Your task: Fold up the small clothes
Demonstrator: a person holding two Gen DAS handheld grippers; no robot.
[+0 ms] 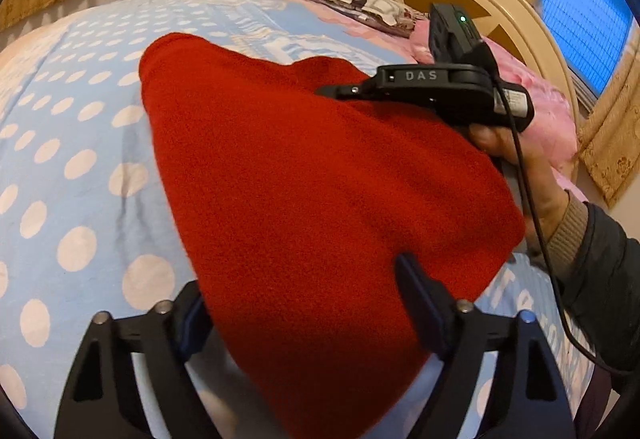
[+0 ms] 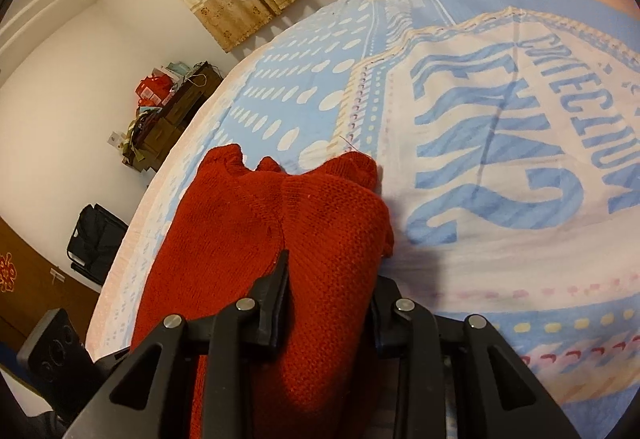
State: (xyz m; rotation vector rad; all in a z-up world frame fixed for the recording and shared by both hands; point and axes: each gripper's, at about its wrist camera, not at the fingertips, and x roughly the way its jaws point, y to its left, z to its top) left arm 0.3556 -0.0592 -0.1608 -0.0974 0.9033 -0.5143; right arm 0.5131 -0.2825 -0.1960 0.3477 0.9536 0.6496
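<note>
A red knitted garment (image 1: 304, 167) lies on the bed, partly folded over itself. My left gripper (image 1: 300, 279) straddles its near corner with the jaws wide. The right finger (image 1: 416, 291) rests on top of the knit and the left finger (image 1: 192, 323) is half hidden under the cloth's edge, so the pads do not pinch it. My right gripper (image 2: 330, 271) is shut on a raised fold of the red garment (image 2: 320, 207), which bulges between its fingers. In the left wrist view the right gripper (image 1: 324, 91) lies low on the garment's far edge, held by a hand (image 1: 516, 155).
The bed sheet (image 1: 72, 143) is light blue with white dots and large lettering (image 2: 500, 143). A pillow (image 1: 360, 1) and a round headboard (image 1: 516, 23) are at the far end. A cluttered dresser (image 2: 168, 107) and a black bag (image 2: 96, 239) stand beside the bed.
</note>
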